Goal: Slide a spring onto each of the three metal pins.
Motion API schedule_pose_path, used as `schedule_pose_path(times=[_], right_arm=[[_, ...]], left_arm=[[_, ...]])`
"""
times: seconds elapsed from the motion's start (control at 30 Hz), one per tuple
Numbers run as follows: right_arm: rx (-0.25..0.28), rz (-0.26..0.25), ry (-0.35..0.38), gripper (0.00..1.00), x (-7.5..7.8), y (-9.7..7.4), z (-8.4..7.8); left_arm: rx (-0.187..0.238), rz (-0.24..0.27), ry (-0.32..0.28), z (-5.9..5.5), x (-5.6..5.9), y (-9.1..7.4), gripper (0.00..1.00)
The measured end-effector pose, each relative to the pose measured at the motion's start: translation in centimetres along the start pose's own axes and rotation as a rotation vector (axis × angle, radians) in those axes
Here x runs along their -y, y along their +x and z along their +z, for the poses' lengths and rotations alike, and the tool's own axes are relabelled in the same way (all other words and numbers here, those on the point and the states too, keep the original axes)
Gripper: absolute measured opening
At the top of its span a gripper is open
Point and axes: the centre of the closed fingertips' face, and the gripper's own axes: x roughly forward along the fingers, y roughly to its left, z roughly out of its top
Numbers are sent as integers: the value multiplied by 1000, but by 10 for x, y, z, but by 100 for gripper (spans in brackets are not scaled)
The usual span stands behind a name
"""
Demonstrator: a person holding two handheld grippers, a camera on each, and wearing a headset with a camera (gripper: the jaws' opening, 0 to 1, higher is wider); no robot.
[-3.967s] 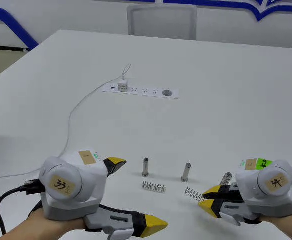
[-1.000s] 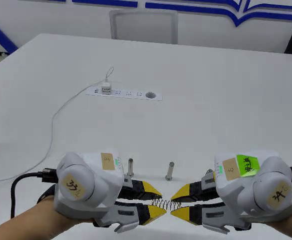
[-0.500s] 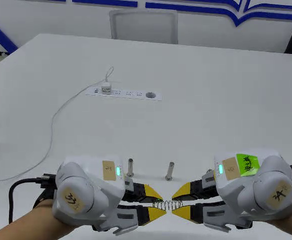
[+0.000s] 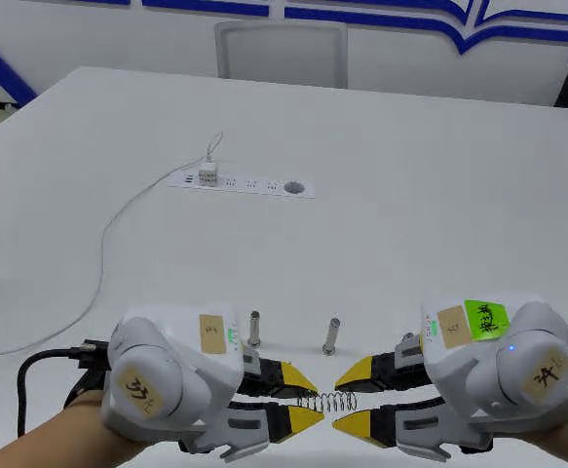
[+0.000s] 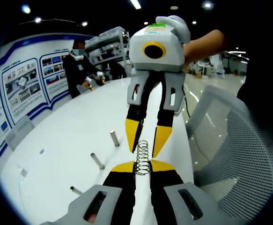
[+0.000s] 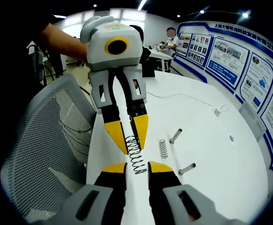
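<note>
The spring (image 4: 325, 401) hangs level in the air between the two grippers, just above the near edge of the white table (image 4: 410, 214). The left gripper (image 4: 318, 400) has its yellow-tipped fingers clamped on the spring's left end. The right gripper (image 4: 337, 401) faces it tip to tip, its fingers apart on either side of the other end — in the right gripper view the coil reaches into the open gap between them. A second spring (image 6: 163, 148) lies flat on the table beside the pins. Two metal pins (image 4: 254, 329) (image 4: 331, 335) stand upright just beyond the fingers, and the left gripper view shows a third pin (image 5: 113, 138) farther along the row. Well behind them lies a power strip (image 4: 240, 182) — a chair (image 4: 282, 49) stands at the far edge.
</note>
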Motion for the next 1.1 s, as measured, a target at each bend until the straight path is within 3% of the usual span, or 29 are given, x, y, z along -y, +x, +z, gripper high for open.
schedule_pose_path(times=[0.1, 0.23, 0.53, 1.1], right_arm=[[-35, -14, -9, 18, 3, 1, -10], [17, -2, 32, 17, -1, -2, -4], [54, 26, 75, 12, -2, -5, 2], [117, 48, 55, 11, -4, -14, 17]], left_arm=[[9, 4, -6, 2, -1, -2, 10], [7, 3, -8, 1, -1, -3, 10], [-5, -13, 9, -2, 4, -2, 10], [-8, -18, 10, -2, 4, -1, 10]])
